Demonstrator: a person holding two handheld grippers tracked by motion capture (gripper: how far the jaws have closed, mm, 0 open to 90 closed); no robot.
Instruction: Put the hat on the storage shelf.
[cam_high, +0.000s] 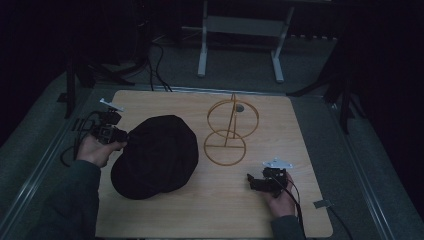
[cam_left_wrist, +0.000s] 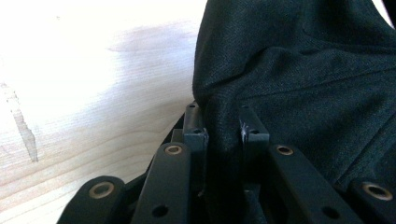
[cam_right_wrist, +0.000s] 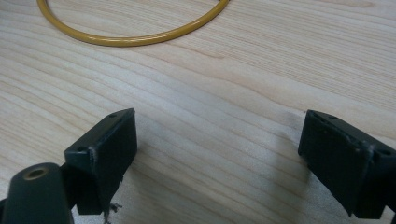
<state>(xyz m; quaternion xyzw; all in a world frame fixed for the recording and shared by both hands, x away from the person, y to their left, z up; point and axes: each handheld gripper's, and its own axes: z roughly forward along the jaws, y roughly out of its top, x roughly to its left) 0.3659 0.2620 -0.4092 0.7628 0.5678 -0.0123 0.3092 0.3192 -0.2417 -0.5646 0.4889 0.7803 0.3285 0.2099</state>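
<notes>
Soft black woven cap (cam_high: 155, 156) near the desk's (cam_high: 280, 125) left edge, left gripper (cam_high: 120, 136) pinching its rim; right gripper (cam_high: 251, 182) rests wide open, holding nothing.

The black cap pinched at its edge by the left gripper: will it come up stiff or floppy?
Probably floppy. The black cap is woven fabric that bunches into a fold where the left gripper clamps it, so it likely sags. In the high view its crown lies slumped on the table, suggesting a light, soft thing. The textured cloth seems unlikely to slip.
</notes>
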